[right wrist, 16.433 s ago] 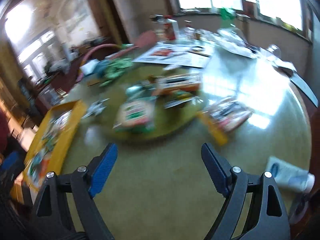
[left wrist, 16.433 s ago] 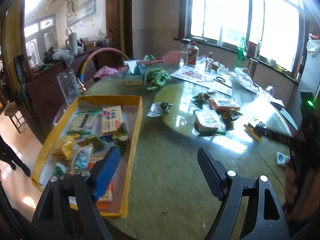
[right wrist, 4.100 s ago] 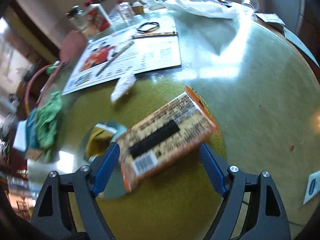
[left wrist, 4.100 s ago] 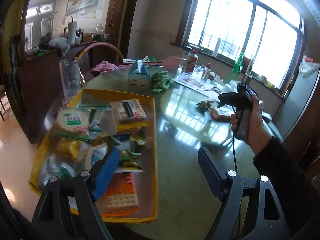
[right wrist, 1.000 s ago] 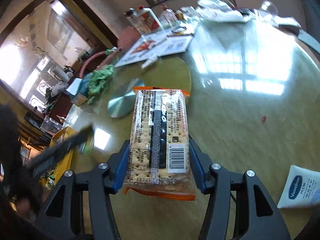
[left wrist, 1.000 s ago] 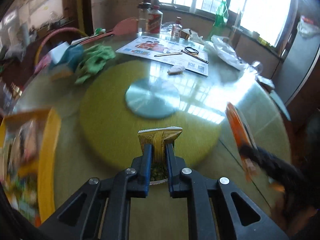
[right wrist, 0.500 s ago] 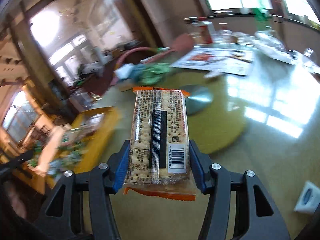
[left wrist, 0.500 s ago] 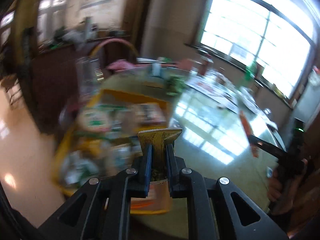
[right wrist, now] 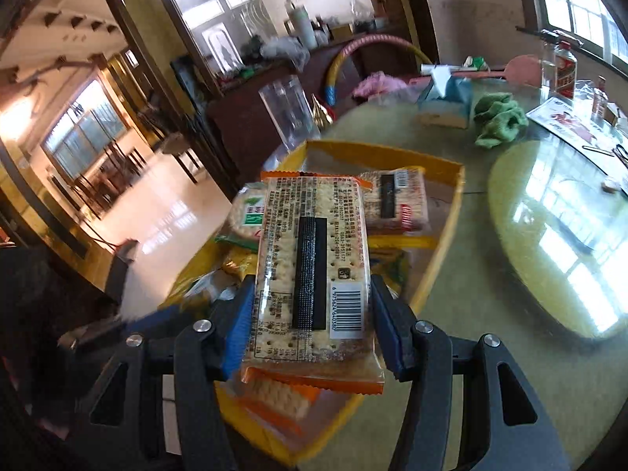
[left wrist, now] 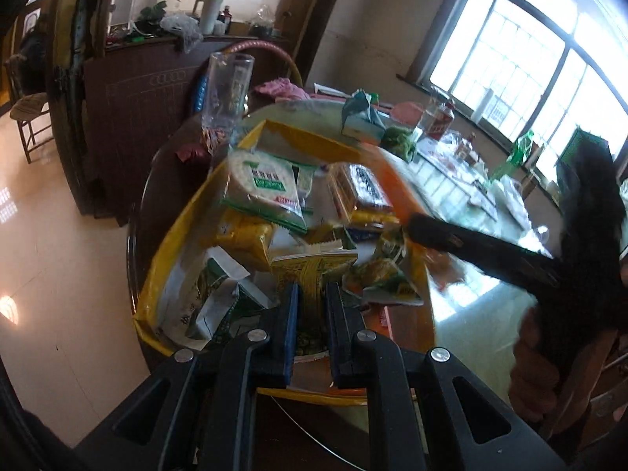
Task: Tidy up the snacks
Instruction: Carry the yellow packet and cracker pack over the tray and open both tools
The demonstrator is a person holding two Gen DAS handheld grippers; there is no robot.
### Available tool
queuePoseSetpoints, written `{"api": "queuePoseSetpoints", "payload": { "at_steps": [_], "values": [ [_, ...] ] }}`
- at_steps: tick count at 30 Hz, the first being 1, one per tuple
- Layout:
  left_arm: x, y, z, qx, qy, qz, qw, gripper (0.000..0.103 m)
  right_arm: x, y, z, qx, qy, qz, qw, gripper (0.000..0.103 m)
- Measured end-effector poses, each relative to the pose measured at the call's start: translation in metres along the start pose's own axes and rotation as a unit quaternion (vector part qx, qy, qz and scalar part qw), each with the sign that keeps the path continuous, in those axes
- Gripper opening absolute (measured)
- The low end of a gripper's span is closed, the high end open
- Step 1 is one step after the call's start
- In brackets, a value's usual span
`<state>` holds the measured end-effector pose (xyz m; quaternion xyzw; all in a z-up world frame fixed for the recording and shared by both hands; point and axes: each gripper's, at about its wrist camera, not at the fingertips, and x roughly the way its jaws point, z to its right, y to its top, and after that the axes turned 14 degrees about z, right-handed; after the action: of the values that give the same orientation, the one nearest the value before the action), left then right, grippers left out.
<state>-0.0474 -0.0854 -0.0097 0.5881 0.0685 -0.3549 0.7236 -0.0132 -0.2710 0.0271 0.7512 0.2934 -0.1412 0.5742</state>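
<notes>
A yellow tray (left wrist: 184, 223) full of snack packets sits at the table's near-left edge; it also shows in the right wrist view (right wrist: 451, 212). My left gripper (left wrist: 310, 294) is shut on a small yellow-green snack packet (left wrist: 314, 271) and holds it over the tray's near end. My right gripper (right wrist: 312, 310) is shut on an orange-edged cracker pack (right wrist: 310, 271) and holds it above the tray. In the left wrist view the right gripper (left wrist: 408, 227) reaches in over the tray's right rim, its pack blurred.
A clear glass vase (right wrist: 290, 114) stands behind the tray. A tissue box (right wrist: 443, 106), a green cloth (right wrist: 498, 121), bottles (right wrist: 561, 70) and papers lie further back. A round glass turntable (right wrist: 557, 243) fills the table's middle. Tiled floor drops off left.
Both grippers have swung left from the turntable to above the yellow tray, each still holding its snack. The right gripper now reaches over the tray's right rim.
</notes>
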Motion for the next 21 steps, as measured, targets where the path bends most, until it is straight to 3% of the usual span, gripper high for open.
{"api": "queuePoseSetpoints", "payload": {
  "at_steps": [6,14,16,17,18,21],
  "values": [
    [0.014,-0.005,-0.01,0.004,0.015,-0.018,0.9997,0.012,0.056,0.003,-0.02,-0.051,-0.045,-0.037,0.997,0.057],
    [0.012,-0.008,-0.02,-0.012,0.028,-0.017,0.9994,0.014,0.062,-0.007,-0.014,-0.04,-0.055,-0.036,0.997,0.059],
    [0.01,-0.008,-0.017,-0.011,0.034,-0.014,0.9993,0.029,0.049,-0.007,-0.014,-0.033,-0.048,-0.025,0.998,0.064],
    [0.009,-0.008,-0.015,-0.011,0.038,-0.012,0.9992,0.053,0.04,-0.006,-0.015,-0.027,-0.045,-0.019,0.998,0.069],
    [0.007,-0.008,-0.013,-0.008,0.041,-0.007,0.9991,0.069,0.032,-0.006,-0.016,-0.023,-0.044,-0.012,0.999,0.072],
    [-0.012,-0.006,0.0,0.0,0.048,0.034,0.9983,0.073,-0.003,-0.007,-0.019,-0.01,-0.05,0.022,0.998,0.079]
  ]
}}
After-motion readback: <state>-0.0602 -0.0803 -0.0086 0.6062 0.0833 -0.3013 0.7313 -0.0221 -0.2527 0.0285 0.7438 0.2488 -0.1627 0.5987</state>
